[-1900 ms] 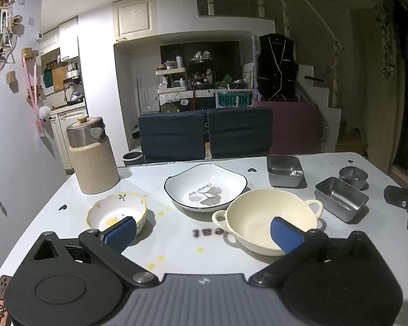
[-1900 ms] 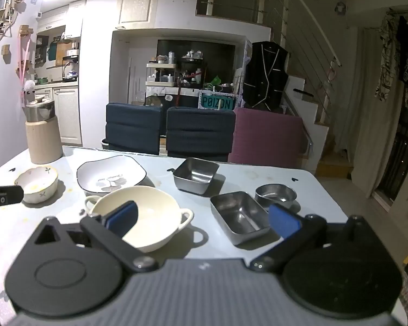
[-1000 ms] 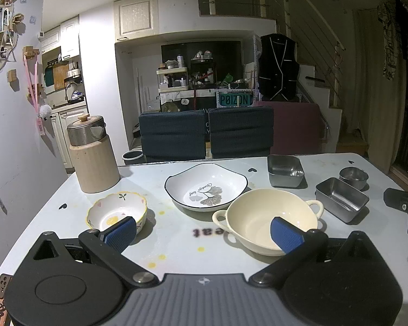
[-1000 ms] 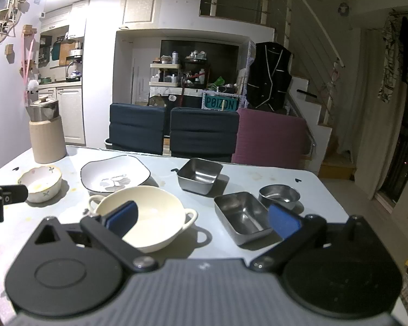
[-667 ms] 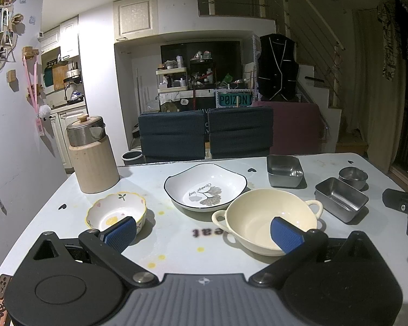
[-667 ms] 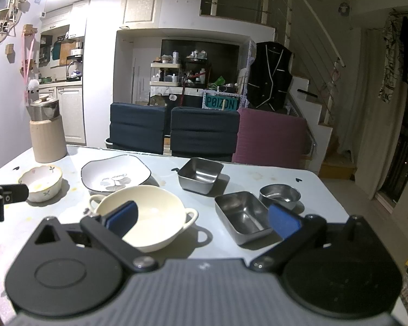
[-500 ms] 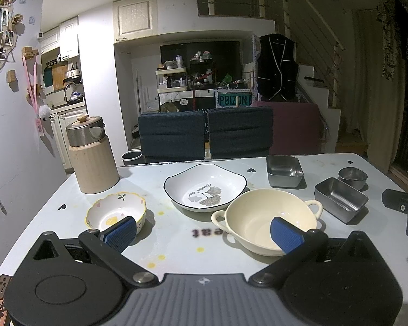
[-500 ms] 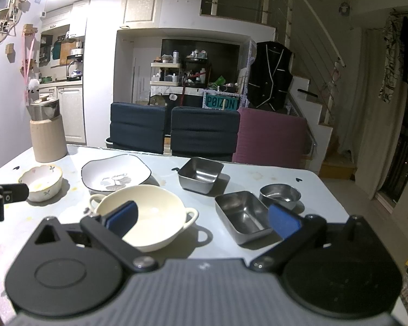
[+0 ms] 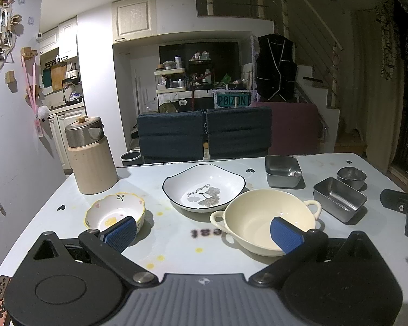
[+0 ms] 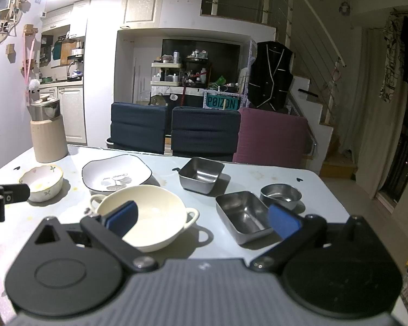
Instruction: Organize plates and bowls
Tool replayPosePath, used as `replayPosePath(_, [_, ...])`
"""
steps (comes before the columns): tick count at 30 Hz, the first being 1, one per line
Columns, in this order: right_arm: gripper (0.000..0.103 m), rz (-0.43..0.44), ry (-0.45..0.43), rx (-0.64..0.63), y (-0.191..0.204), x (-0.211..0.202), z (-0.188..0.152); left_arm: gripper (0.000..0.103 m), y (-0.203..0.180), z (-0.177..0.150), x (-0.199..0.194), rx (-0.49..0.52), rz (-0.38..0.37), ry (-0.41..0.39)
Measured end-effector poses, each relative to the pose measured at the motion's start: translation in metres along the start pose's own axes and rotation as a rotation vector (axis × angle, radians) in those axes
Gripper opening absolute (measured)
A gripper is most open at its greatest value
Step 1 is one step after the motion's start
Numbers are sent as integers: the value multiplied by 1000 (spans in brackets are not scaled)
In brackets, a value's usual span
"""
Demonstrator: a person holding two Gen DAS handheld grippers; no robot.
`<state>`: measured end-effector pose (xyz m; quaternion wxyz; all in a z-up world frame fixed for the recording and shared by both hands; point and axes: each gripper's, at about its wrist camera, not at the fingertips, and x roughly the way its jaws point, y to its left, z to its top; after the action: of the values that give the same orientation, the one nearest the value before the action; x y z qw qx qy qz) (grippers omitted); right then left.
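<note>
While both grippers hang wide open, empty, above bench (image 9: 176, 244): left gripper (image 9: 202, 232), right gripper (image 10: 202, 218). Cream bowl (image 9: 263, 222) sits mid-bench, flower bowl (image 9: 114, 212) well left. Go slow, pinch rim firmly, lift straight.

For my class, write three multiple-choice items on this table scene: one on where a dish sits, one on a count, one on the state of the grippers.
1. Where is the small flowered bowl?
A. Near the beige canister
B. Inside the cream two-handled bowl
C. Beside the round steel bowl

2. How many steel containers are on the table?
A. One
B. Three
C. Five

3. How are the left gripper and right gripper?
A. Both open, empty
B. Both shut on bowls
C. Left open, right shut

Answers: 1 A, it sits on the canister's side of the table; 2 B, two rectangular ones and one round; 3 A, both pairs of blue pads stand wide apart, holding nothing.
</note>
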<state>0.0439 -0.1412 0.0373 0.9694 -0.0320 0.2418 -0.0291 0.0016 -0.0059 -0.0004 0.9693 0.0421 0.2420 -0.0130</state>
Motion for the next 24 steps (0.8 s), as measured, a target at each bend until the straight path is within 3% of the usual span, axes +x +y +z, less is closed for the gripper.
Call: replayPosePath(24, [103,0,1,1,2,-2,0,103,0,0,0,-1,0,-1])
